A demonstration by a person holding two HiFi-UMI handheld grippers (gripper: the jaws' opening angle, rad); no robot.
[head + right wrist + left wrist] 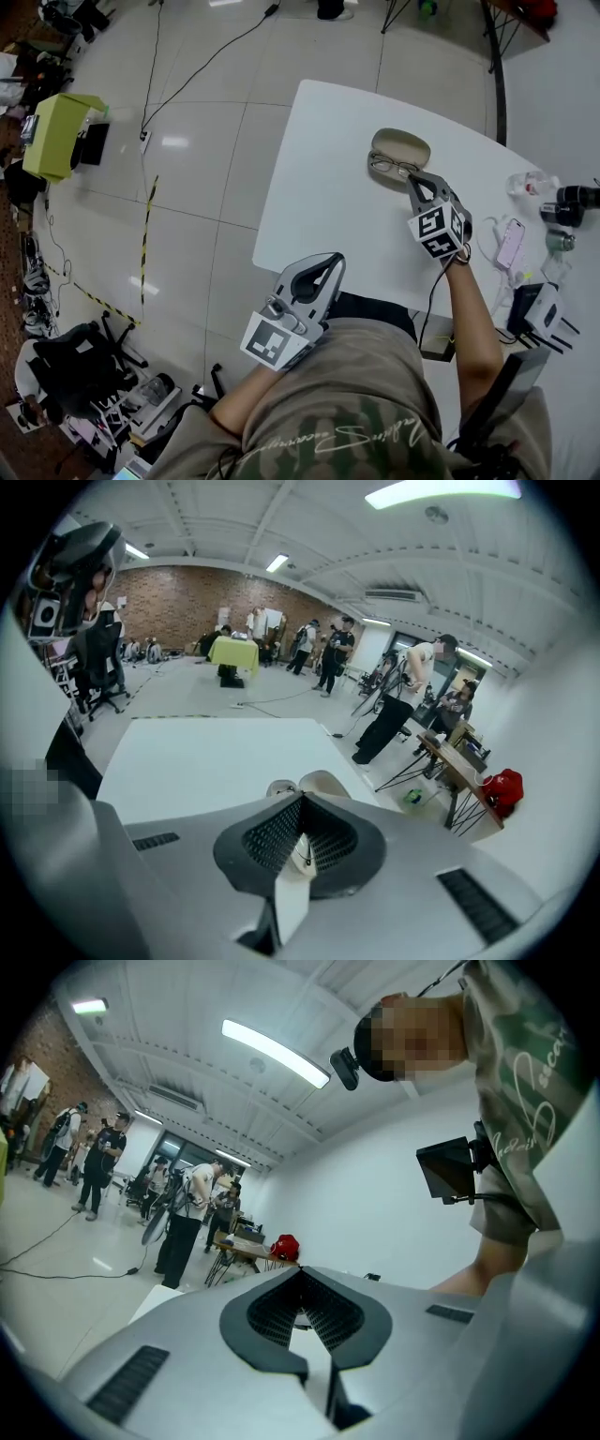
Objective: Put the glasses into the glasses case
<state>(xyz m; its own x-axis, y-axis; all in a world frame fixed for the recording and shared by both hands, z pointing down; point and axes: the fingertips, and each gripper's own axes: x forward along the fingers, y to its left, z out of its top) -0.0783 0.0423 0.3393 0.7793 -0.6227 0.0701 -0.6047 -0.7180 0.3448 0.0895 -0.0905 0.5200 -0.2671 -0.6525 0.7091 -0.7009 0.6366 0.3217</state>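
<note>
One pair glasses [393, 167]: thin dark wire frame, clear lenses. I see them on white table [319, 197], outside beige oval case [403, 143], touching its near rim. Right gripper [413, 180] has jaws together, tips just beside glasses. Left gripper [329, 262] is also closed, holding nothing, well apart, off table.

Left claw [302, 1281] closed, empty
</note>
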